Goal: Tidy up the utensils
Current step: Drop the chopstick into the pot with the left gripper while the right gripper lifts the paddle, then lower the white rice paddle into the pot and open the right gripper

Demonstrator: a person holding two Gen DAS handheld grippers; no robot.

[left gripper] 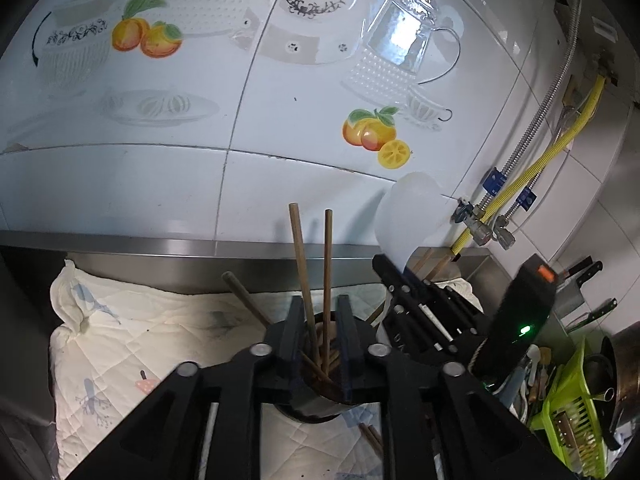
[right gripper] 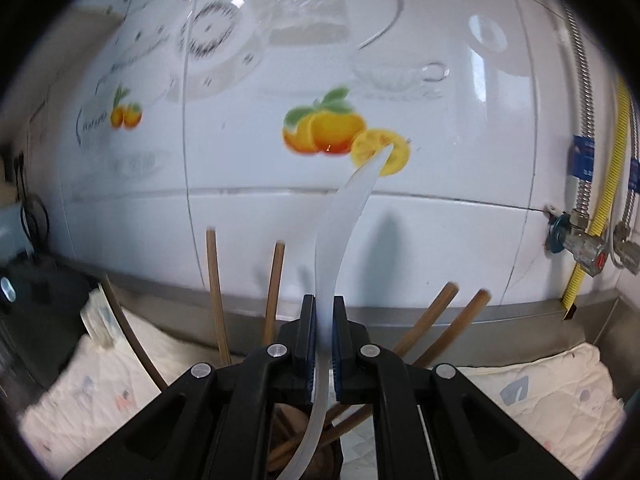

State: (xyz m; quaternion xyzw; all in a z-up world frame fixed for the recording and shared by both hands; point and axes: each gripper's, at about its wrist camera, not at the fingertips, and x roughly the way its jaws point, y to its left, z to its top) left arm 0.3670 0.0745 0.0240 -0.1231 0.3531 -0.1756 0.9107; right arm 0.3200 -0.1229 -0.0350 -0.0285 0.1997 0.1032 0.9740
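The right hand-held gripper [right gripper: 324, 344] is closed on a white spoon [right gripper: 340, 232], clamping the thin handle edge-on between both pads. The bowl end rises above the jaws and the handle tail runs down below them, over a dark holder [right gripper: 320, 456]. From the left wrist view the spoon [left gripper: 408, 216] is a broad, translucent plastic scoop, held near the right side of the holder [left gripper: 316, 396].

The left hand-held gripper [left gripper: 319, 336] is partly open. Two upright chopsticks [left gripper: 306, 280] stand between its fingers; whether the pads touch them cannot be told. More chopsticks lean out of the holder, which stands on a quilted cloth [left gripper: 140, 340] spread over the steel counter [left gripper: 160, 248].

Handling notes, as judgement:
- Spoon: light, thin, somewhat flexible plastic. The smooth surface is likely slippery. Grip the handle near mid-length, flat faces against the pads, to prevent pivoting.
- Chopsticks: light, stiff wood or bamboo. They roll and fan out easily. Take hold near the upper third, as a pair.
- Holder: narrow, and already holds several sticks. It may tip if pushed sideways, so insert the handle vertically into a free gap.
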